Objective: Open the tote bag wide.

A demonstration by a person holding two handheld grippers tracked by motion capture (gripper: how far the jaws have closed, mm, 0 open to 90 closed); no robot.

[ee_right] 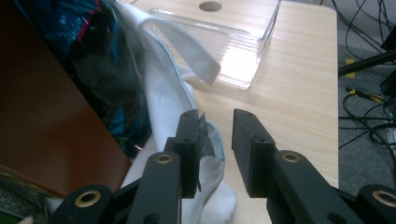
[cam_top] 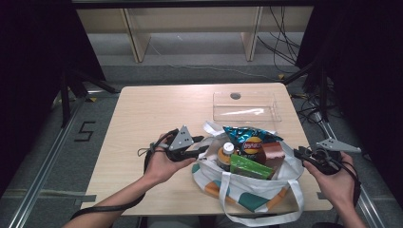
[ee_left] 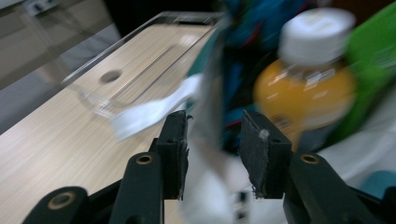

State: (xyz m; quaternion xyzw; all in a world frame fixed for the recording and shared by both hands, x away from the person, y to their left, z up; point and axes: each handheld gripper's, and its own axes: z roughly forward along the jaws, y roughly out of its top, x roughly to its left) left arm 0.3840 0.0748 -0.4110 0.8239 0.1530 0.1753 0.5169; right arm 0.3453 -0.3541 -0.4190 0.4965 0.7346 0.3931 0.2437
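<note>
Tote bag, soft and limp, is sitting packed at the table's near edge; rim hem is offering the best hold. Left tool and right tool are flanking its rim, jaws part-open, pads gripping nothing.

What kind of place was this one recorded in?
Probably a lab or recording bay, not a home: a lone wooden table stands between black curtains, with loose cables on the grey floor and a number five taped beside the table.
</note>
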